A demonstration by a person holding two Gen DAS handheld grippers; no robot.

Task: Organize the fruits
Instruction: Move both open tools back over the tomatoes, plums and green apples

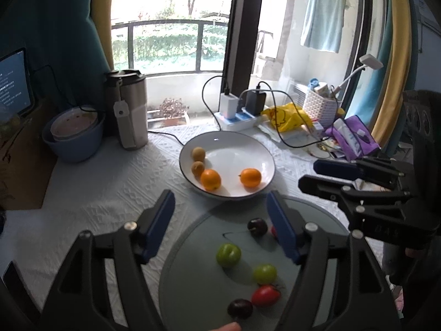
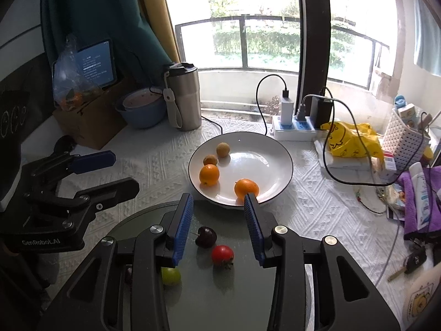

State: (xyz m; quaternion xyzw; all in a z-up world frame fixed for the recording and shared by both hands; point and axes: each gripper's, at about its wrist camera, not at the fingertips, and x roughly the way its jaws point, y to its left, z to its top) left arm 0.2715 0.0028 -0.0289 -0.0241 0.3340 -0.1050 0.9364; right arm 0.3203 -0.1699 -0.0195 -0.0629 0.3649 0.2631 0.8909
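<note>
A white bowl [image 1: 259,149] [image 2: 275,160] holds two oranges [image 1: 210,179] [image 2: 209,175] and two small brown fruits [image 1: 198,154] [image 2: 222,149]. A grey round tray [image 1: 193,275] [image 2: 234,289] in front holds dark cherries [image 1: 257,227] [image 2: 206,236], green fruits [image 1: 228,255] [image 2: 171,275] and red fruits [image 1: 265,295] [image 2: 222,255]. My left gripper [image 1: 220,231] is open and empty above the tray's far side. My right gripper [image 2: 217,220] is open and empty, over the cherry and the red fruit. Each gripper shows in the other's view, the right one [image 1: 317,175] and the left one [image 2: 121,171].
A steel tumbler [image 1: 128,110] [image 2: 184,99] and a blue bowl [image 1: 74,135] [image 2: 140,110] stand at the back left. A power strip with chargers and cables [image 1: 239,110] [image 2: 297,121], a yellow bag [image 2: 350,138], a white basket [image 2: 405,138] and purple cloth [image 2: 419,201] crowd the right.
</note>
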